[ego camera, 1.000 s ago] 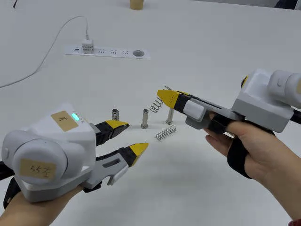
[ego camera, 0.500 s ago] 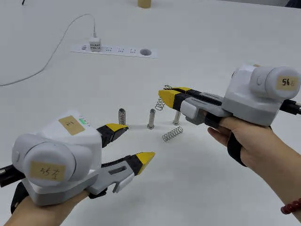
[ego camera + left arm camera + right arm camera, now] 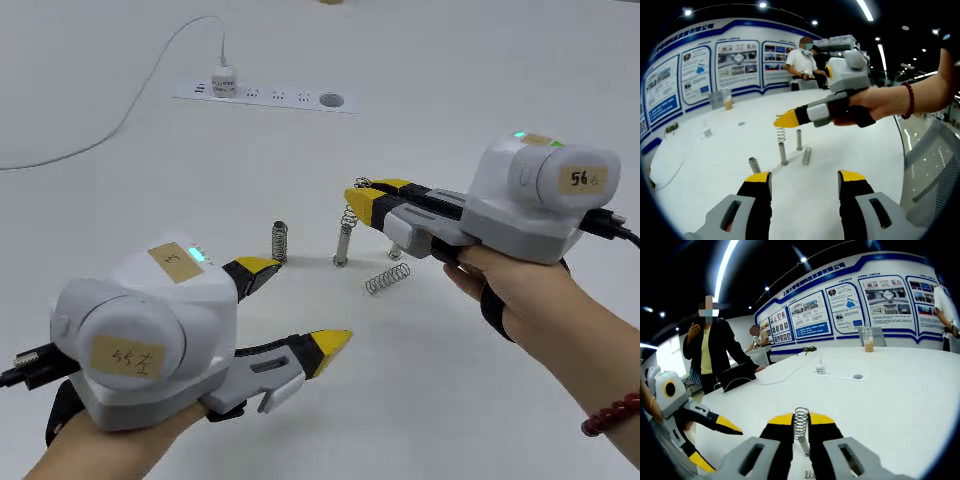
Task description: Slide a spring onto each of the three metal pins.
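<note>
Showroom hall — wall display boards (image 3: pixel 812 315)

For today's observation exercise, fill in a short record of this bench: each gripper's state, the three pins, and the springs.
left gripper: open, empty, low and near the person
right gripper: shut on the held spring, upright just over the middle pin
left pin: carries the fitted spring
middle pin: bare
right pin: bare, partly behind the right gripper
loose spring: lying on the table beside the pins
pins without a spring: two
</note>
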### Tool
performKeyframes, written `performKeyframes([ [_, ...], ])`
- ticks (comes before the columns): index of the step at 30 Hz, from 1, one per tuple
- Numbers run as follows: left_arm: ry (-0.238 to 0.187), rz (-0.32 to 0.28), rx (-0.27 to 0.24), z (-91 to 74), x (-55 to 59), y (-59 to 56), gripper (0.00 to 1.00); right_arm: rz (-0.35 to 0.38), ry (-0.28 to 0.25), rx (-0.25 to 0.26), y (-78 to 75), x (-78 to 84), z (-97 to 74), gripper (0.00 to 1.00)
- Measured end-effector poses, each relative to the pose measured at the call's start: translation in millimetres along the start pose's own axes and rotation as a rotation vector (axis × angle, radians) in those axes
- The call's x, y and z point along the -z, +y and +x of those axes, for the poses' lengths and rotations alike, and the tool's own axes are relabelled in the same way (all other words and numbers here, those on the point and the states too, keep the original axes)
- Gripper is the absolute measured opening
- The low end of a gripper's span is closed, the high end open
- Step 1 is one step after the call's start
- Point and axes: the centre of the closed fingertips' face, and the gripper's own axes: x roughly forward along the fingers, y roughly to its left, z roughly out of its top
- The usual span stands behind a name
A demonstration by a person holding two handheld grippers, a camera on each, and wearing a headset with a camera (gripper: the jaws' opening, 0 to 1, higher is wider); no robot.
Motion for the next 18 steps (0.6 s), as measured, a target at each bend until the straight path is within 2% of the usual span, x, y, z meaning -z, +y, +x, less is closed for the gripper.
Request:
performKeyframes([
  [9, 0.007, -0.013, -0.005, -0.3, 2.3, 1.5, 0.58, -0.012, 0.020, 0.013, -4.5, 7.0, 4.7, 0.11],
  [15, 0.011, -0.032, -0.012, -0.4, 4.7, 3.0, 0.61, -0.059, 0.040, 0.016, -1.5, 12.7, 6.1, 0.11],
  [18, 0.010, -0.040, -0.014, -0.2, 5.2, 3.0, 0.61, -0.055, 0.028, 0.026, -0.6, 12.3, 7.3, 0.11],
])
